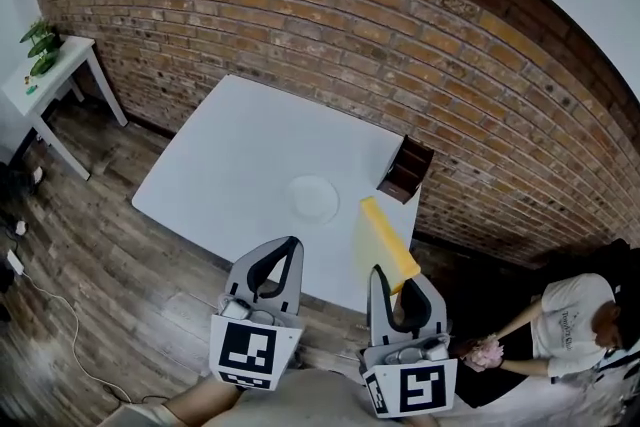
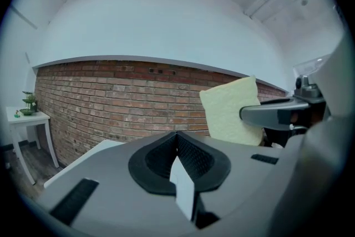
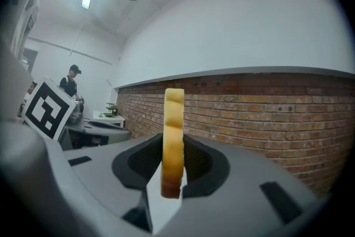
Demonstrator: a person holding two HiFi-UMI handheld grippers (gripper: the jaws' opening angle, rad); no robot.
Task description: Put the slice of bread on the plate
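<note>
Firmly clamped, the right gripper (image 3: 172, 166) pinches a pale yellow, brown-crusted slice of bread (image 3: 173, 133) low down between its black ribbed pads, jaws part-way apart on the slice, which stands on edge and points forward. Beside it, the left gripper (image 2: 177, 148) holds nothing, its pads pressed together. From the head view, the slice of bread (image 1: 388, 237) hangs over the near right edge of the square white table (image 1: 240, 150), just right of the round white plate (image 1: 312, 198) and apart from it. A dark brown wooden box (image 1: 406, 169) sits at the table's far right corner, beyond the plate, against the red brick wall (image 1: 350, 35). A small white side table (image 1: 60, 65) carrying a green plant (image 1: 42, 45) stands on the wooden plank floor (image 1: 100, 255) at left; a person in a white shirt (image 1: 570, 315) is at lower right. Only the head view shows the plate; only the left gripper view shows the slice's broad face, crossed by the right gripper's grey jaw.
</note>
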